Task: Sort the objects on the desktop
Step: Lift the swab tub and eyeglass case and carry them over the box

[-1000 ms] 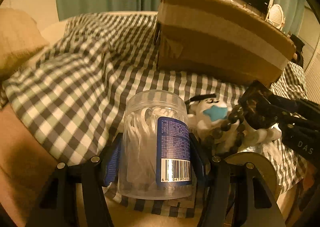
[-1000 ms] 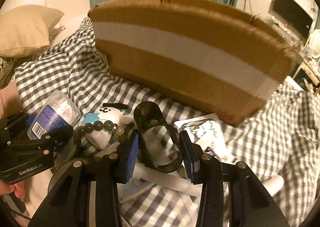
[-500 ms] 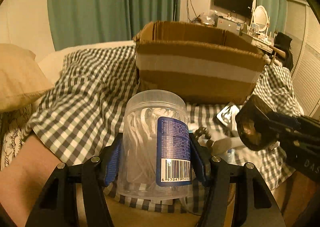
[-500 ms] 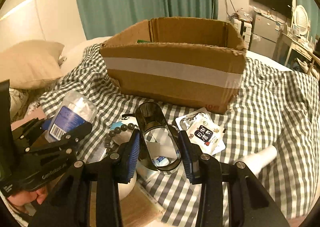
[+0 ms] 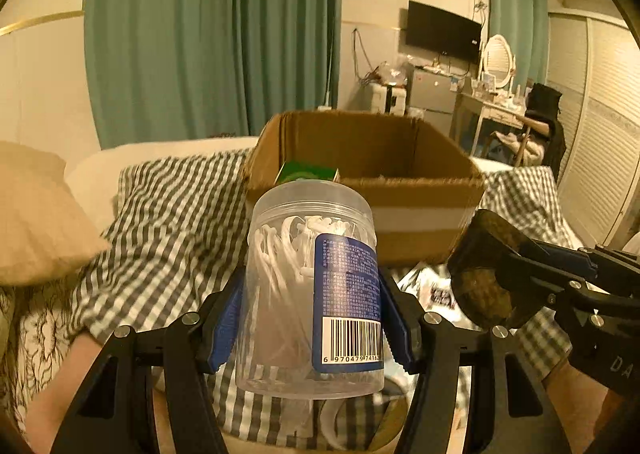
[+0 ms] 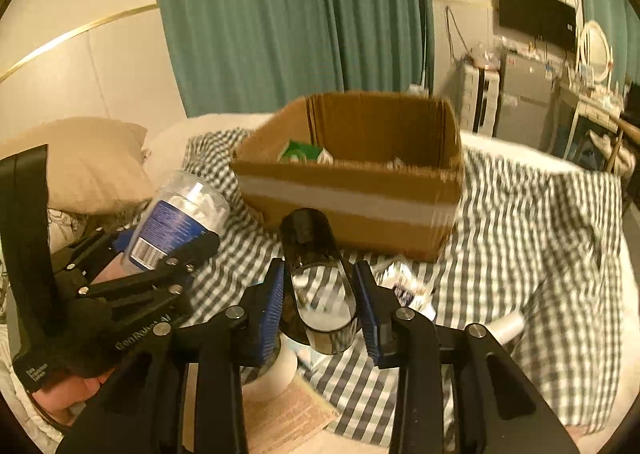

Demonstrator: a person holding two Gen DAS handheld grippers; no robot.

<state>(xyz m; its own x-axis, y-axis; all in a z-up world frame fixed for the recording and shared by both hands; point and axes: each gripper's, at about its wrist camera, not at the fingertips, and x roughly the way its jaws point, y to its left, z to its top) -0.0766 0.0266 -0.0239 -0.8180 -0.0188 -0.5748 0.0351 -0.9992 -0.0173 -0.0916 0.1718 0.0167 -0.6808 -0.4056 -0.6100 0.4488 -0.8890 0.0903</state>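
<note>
My left gripper (image 5: 316, 318) is shut on a clear plastic jar of white floss picks (image 5: 308, 278) with a blue barcode label, held up in the air. The jar also shows in the right wrist view (image 6: 180, 213). My right gripper (image 6: 320, 298) is shut on a dark translucent glasses case (image 6: 316, 274), also lifted; the case shows at the right of the left wrist view (image 5: 480, 274). An open cardboard box (image 5: 420, 213) with a white tape band stands ahead on the checked cloth; a green packet (image 6: 300, 151) lies inside.
A checked cloth (image 6: 540, 234) covers the bed. A printed sachet (image 6: 404, 286) and a white tube (image 6: 508, 326) lie in front of the box. A beige pillow (image 6: 92, 161) is at the left. Furniture, a TV and a mirror stand at the far right.
Both grippers have risen with their objects and pulled back from the box. The open top and inside of the box have come into view.
</note>
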